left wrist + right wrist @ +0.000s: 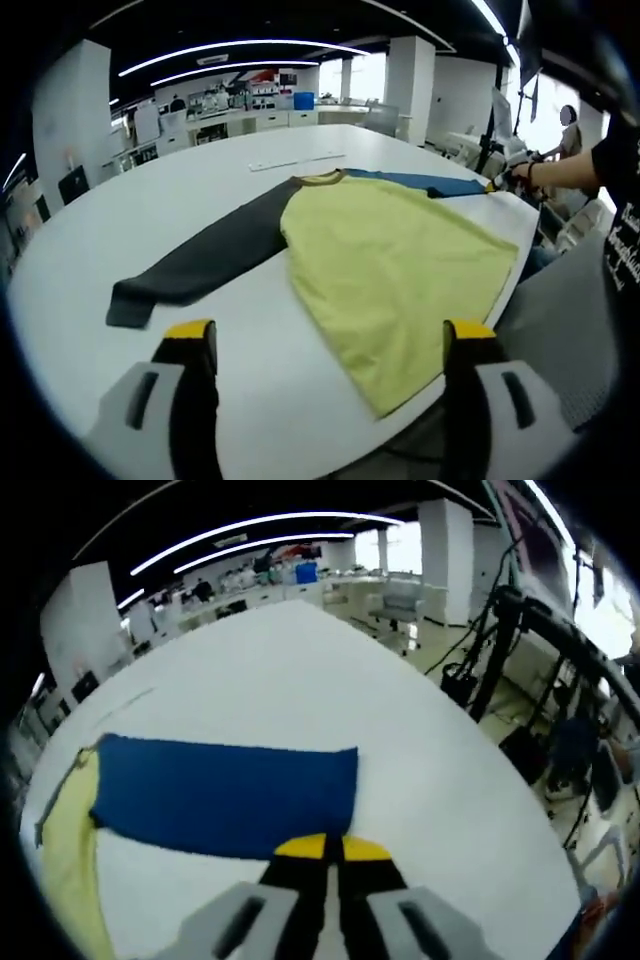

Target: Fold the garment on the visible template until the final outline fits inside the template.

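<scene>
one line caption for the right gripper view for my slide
Right gripper, jaws together, at the blue sleeve's edge on the white table.

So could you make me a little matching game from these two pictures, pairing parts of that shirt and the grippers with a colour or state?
Things:
1. blue sleeve
2. dark grey sleeve
3. shirt body
4. left gripper

Colour or state:
A. yellow-green, spread flat on the white table
B. jaws wide apart, holding nothing
C. stretched towards the table's far side, cuff free
D. its edge at the right gripper, jaws together

Pairs: 1-D, 2-C, 3-A, 4-B
</scene>
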{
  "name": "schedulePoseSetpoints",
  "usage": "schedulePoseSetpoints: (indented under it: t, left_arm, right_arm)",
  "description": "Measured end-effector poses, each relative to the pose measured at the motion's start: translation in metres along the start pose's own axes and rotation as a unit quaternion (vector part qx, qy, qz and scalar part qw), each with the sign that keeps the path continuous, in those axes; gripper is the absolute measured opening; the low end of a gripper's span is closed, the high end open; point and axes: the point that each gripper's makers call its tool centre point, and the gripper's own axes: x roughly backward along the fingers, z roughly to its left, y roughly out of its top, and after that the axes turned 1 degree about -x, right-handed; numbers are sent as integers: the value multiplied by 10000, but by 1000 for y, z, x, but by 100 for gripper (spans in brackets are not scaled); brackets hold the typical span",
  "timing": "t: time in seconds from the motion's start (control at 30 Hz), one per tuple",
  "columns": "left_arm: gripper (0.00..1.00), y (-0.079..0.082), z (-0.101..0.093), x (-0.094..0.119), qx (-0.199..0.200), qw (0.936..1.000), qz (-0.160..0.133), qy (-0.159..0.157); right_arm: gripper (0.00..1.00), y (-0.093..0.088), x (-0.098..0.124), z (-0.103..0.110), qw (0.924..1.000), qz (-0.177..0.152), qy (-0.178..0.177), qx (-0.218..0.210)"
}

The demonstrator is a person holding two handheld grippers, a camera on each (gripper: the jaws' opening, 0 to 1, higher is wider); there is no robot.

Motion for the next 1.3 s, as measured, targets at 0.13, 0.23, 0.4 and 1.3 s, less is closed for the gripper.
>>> schedulePoseSetpoints:
  t: [0.13, 0.23, 0.4, 1.3]
  left_arm:
    - [92, 1, 0, -1, -21, 10000, 7, -17]
    - [93, 1, 2, -1, -31, 10000, 1, -2]
    - [97, 1, 5, -1, -19, 10000, 1, 44]
    - [99, 12, 5, 11, 259, 9996, -105, -65]
  right_arm:
    - [0, -2, 3, -1, 9999, 22, -32, -97]
    - [0, 3, -1, -3, 10000, 32, -21, -55]
    - [0, 5, -1, -4, 9997, 28, 52, -228]
    - [0, 64, 20, 47, 9959, -521, 715, -178]
